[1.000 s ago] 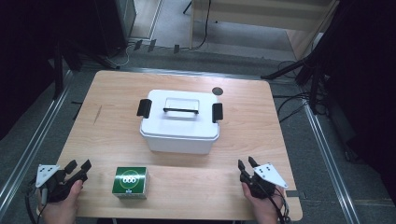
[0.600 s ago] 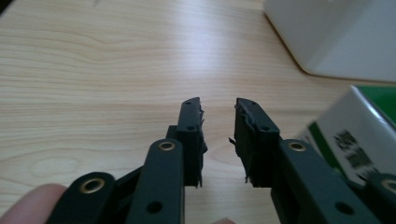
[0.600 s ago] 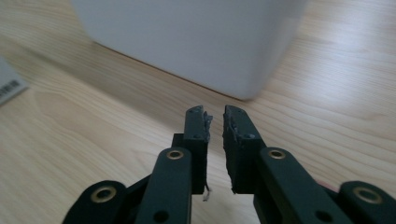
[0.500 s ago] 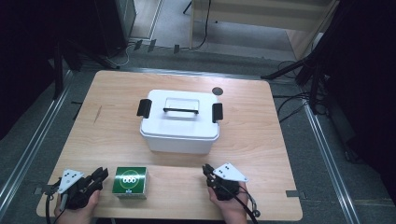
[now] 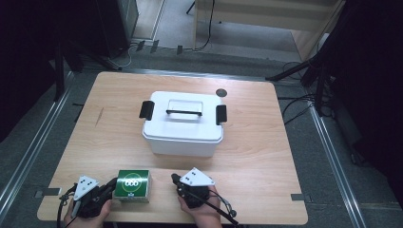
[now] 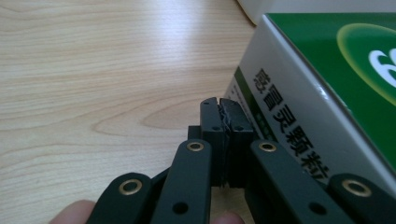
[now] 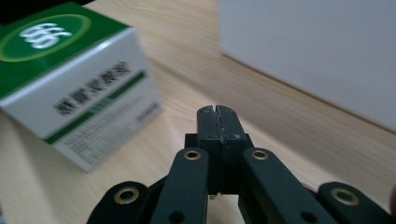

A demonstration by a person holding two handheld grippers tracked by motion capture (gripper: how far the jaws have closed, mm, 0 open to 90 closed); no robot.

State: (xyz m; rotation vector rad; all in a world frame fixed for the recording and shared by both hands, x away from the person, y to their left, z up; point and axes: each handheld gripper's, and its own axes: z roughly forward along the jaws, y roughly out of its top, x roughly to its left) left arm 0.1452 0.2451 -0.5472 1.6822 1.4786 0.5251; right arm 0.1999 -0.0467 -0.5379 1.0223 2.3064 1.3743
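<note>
Closing in from both sides on green box (image 5: pixel 133 185) at table (image 5: pixel 266 142) near edge, before white lidded bin (image 5: pixel 183 122). My left gripper (image 5: pixel 112 185) tips beside box wall; right gripper (image 5: pixel 176 179) just apart. Both jaws just pressed together, empty: likely push or squeeze, not pinch.

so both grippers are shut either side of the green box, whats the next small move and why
Probably ease the right gripper in until it meets the green box. The left gripper sits shut beside one side of it, while the right one, also shut with nothing between its jaws, is apart from the other side, so the box isn't squeezed yet.
</note>
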